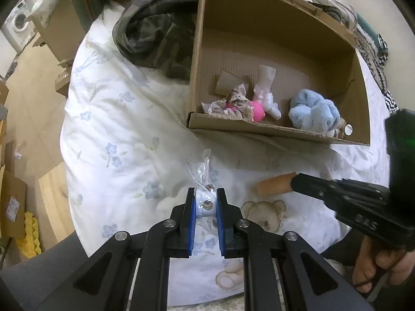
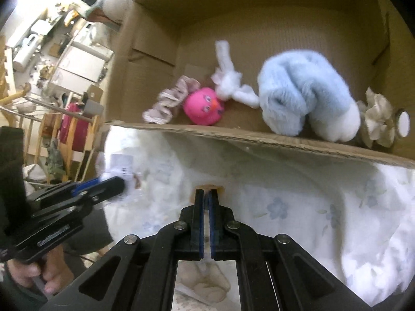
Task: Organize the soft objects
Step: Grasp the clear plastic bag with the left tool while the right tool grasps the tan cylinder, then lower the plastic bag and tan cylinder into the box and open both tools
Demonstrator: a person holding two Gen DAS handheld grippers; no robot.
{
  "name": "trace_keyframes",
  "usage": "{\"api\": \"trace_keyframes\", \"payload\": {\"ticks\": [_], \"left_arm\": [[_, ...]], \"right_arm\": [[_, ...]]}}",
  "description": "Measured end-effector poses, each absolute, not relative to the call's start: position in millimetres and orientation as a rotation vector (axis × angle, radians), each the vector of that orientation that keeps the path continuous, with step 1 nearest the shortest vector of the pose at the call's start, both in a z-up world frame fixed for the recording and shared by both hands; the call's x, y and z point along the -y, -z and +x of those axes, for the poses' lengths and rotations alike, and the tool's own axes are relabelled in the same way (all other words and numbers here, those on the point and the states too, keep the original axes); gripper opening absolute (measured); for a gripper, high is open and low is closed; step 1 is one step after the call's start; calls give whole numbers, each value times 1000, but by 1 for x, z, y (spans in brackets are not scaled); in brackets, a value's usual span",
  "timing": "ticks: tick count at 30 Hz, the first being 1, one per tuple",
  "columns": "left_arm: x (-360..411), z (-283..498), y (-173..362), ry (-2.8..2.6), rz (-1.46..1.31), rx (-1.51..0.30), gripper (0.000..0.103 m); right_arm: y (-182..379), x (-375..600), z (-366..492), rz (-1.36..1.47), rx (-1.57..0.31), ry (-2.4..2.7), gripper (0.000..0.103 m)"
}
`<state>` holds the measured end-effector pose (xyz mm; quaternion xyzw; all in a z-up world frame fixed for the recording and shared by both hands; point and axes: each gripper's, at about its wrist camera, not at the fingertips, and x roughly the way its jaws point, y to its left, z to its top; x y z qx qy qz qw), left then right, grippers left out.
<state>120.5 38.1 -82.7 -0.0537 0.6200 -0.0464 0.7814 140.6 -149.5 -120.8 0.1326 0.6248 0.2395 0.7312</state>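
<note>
Small bagged white item [image 1: 206, 204] clamped in left hand-held gripper [image 1: 206, 203], right hand-held gripper [image 2: 207, 199] pinching tan roll [image 1: 275, 187].

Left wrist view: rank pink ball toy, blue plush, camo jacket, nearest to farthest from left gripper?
From the left gripper:
1. Pink ball toy, in the cardboard box, near its front wall.
2. Blue plush, in the box, right side; close to the ball, hard to separate.
3. Camo jacket, behind, left of the box.
</note>
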Motion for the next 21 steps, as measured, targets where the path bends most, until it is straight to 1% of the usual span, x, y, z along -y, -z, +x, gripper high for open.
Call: {"api": "trace_keyframes", "payload": {"ticks": [5, 12, 21], "left_arm": [[-26, 117, 65, 100, -50, -1274, 13], [-20, 119, 26, 120, -67, -1169, 13], [-19, 148, -10, 104, -82, -1094, 13]], "right_arm": [[95, 158, 131, 288, -1315, -558, 5], [48, 174, 119, 297, -1216, -594, 5], [1, 210, 146, 367, -1058, -542, 5]]}}
